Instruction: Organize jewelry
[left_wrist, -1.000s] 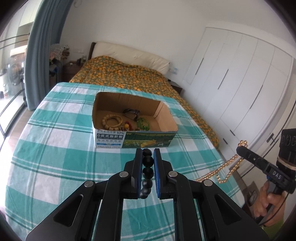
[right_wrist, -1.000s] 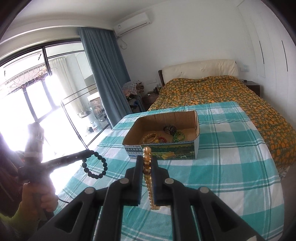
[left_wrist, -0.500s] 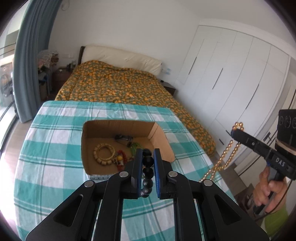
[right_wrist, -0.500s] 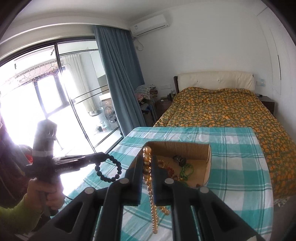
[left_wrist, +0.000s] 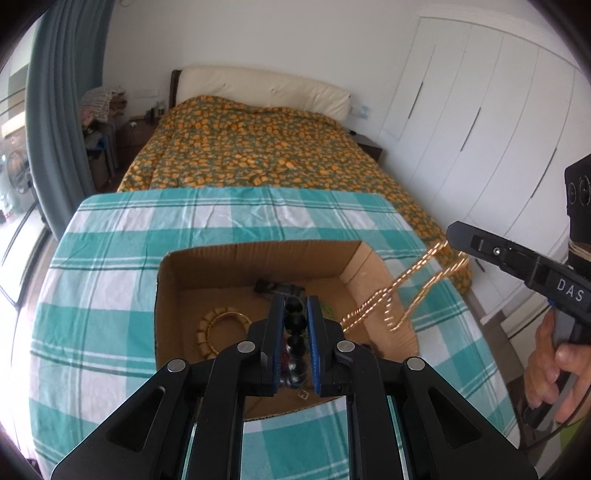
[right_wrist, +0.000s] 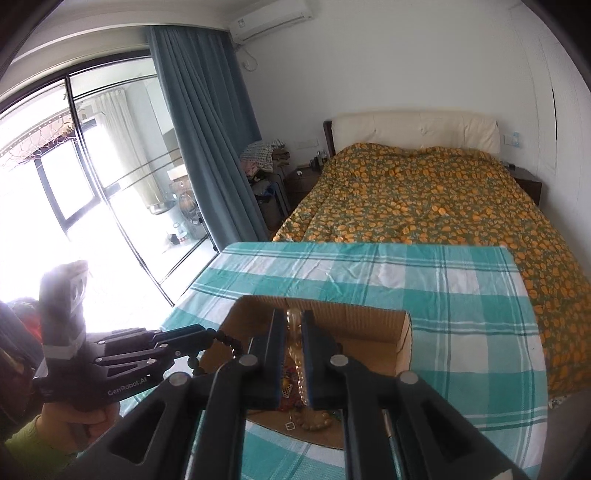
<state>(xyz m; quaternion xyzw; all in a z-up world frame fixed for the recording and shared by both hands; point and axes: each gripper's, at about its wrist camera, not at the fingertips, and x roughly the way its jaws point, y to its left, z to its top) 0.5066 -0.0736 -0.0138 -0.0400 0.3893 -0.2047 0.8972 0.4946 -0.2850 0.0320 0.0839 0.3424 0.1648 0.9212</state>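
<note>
a black bead bracelet (left_wrist: 295, 332) is clamped in the left gripper (left_wrist: 295, 325) and a gold bead strand (left_wrist: 391, 299) in the right gripper (right_wrist: 294, 343), both over the cardboard box (left_wrist: 258, 254). the swinging strand could be snagged on the rim or tangled.

Both wrist views close above the cardboard box (left_wrist: 255, 266), facing the bed (right_wrist: 424, 192), sharing box and tablecloth (left_wrist: 122, 236)

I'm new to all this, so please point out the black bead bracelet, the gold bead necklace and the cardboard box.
black bead bracelet (left_wrist: 295, 325): left wrist view, beads between the claw's fingers.
gold bead necklace (left_wrist: 402, 280): left wrist view, hanging strand.
cardboard box (left_wrist: 258, 258): left wrist view, inner back wall.
</note>
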